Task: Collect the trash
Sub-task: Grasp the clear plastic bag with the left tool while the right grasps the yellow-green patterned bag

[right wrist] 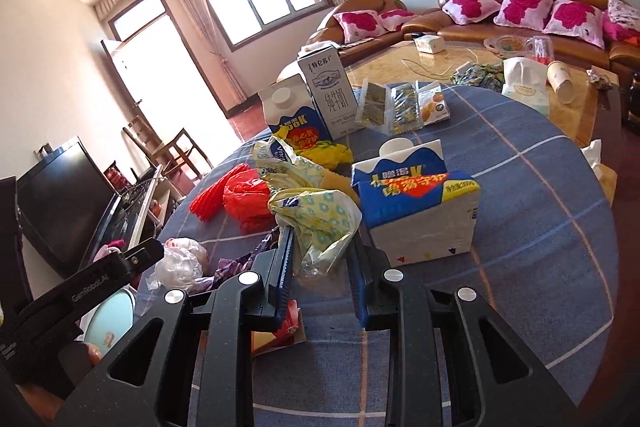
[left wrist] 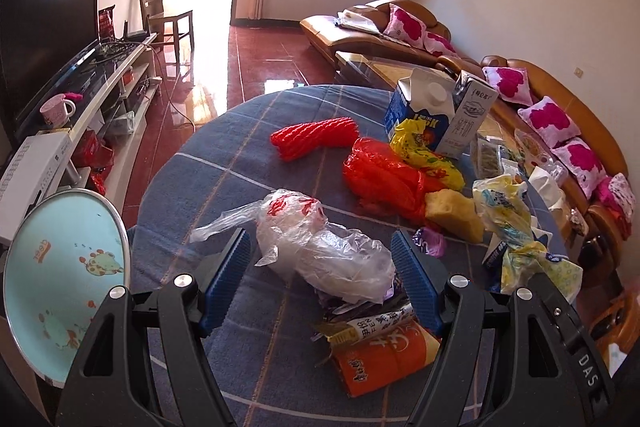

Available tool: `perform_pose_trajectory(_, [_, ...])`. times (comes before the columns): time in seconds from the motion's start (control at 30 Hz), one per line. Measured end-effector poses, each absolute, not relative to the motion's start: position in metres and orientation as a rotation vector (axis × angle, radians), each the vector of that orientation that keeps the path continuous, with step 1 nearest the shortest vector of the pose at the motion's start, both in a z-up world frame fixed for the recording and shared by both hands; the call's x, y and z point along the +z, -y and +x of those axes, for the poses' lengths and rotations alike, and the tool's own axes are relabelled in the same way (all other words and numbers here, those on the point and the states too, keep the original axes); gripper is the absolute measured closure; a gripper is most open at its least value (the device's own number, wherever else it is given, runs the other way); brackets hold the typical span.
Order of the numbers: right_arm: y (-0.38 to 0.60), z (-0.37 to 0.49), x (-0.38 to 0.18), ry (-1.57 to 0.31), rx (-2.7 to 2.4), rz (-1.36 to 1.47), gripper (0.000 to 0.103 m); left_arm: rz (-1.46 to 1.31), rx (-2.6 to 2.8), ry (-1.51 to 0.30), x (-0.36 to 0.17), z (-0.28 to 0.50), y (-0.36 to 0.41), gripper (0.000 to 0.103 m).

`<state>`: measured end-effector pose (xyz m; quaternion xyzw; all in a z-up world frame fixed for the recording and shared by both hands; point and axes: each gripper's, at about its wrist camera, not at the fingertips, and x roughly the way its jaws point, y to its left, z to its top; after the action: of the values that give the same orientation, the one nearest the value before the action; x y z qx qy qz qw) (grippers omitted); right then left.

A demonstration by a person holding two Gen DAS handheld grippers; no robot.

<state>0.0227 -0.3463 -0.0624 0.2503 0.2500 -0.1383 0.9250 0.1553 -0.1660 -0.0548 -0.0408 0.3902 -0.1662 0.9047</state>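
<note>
Trash lies all over a round table with a blue checked cloth (left wrist: 224, 163). My left gripper (left wrist: 320, 239) is open, and its blue pads stand either side of a crumpled clear plastic bag (left wrist: 320, 247) with red print, without pressing on it. An orange snack wrapper (left wrist: 384, 359) lies just below that bag. My right gripper (right wrist: 323, 237) is shut on a yellow flowered plastic bag (right wrist: 316, 215), which is also seen at the right of the left wrist view (left wrist: 516, 227). Nearby are a red foam net (left wrist: 316, 137), a red plastic bag (left wrist: 384, 179) and a yellow sponge (left wrist: 456, 213).
Two upright milk cartons (right wrist: 292, 115) (right wrist: 328, 95) stand at the table's far side, and a blue and white carton (right wrist: 416, 203) lies on its side. Snack packets (right wrist: 400, 103) are beyond them. A pale blue round disc with cartoons (left wrist: 64, 279) is left of the table. A TV stand (left wrist: 120, 79) is at the left and a sofa (right wrist: 520, 19) at the right.
</note>
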Motion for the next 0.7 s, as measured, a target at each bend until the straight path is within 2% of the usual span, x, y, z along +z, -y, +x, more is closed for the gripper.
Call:
perform_pose_trajectory(0.1, [0.350, 0.021, -0.063, -0.515, -0.288, 0.523, 0.077, -0.111, -0.341, -0.861, -0.069, 0.164, 0.170, 0.033])
perform_pose_trajectory(0.17, [0.351, 0.020, -0.063, -0.516, -0.290, 0.527, 0.077, -0.110, -0.360, -0.885, -0.078, 0.167, 0.172, 0.048])
perform_pose_trajectory(0.27, [0.350, 0.020, -0.064, -0.520, -0.292, 0.526, 0.077, -0.097, -0.379, -0.899, -0.087, 0.166, 0.170, 0.079])
perform_pose_trajectory(0.4, [0.348, 0.019, -0.065, -0.518, -0.297, 0.527, 0.077, -0.102, -0.397, -0.868, -0.084, 0.162, 0.158, 0.085])
perform_pose_trajectory(0.7, [0.332, 0.014, -0.046, -0.468, -0.285, 0.496, 0.077, -0.112, -0.402, -0.731, -0.038, 0.143, 0.118, 0.085])
